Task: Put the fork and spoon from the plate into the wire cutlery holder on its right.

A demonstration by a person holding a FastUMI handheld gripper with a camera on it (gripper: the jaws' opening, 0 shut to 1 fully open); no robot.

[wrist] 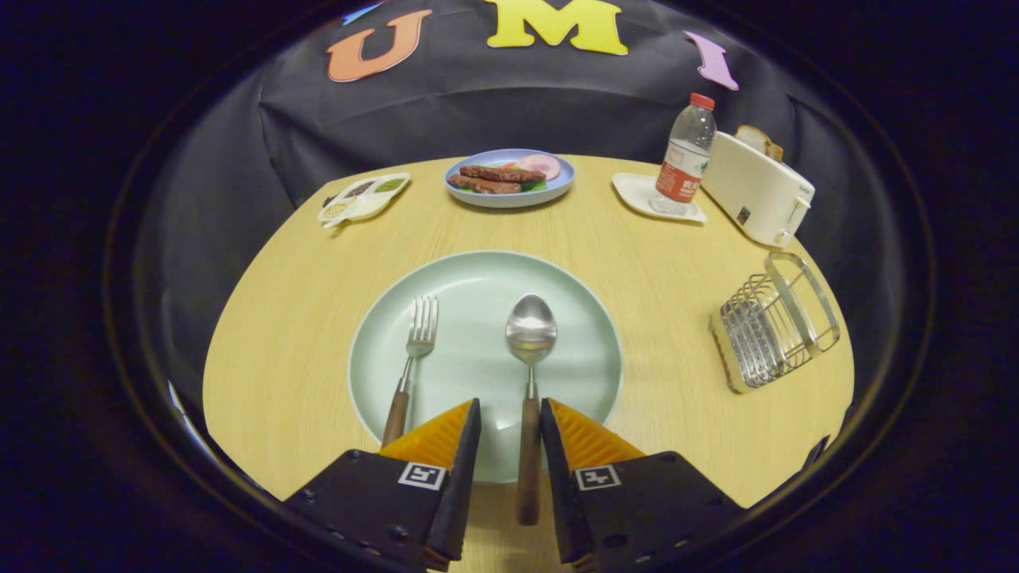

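The round surface looks like pale, matt wood with fine grain. On it lies a smooth, softly glossy pale green plate, seemingly ceramic. The polished metal spoon and the shiny metal fork both carry brown wooden handles. The claw stands with its fingers apart on either side of the spoon's handle; they are ribbed orange plastic on matt black bodies. To the right, the bright wire cutlery holder sits on a pale base. Far right stand a clear plastic bottle and a smooth, cream toaster.

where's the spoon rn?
In the gripper view, the spoon lies on the pale green plate, right of the fork; its wooden handle runs between the open gripper fingers.
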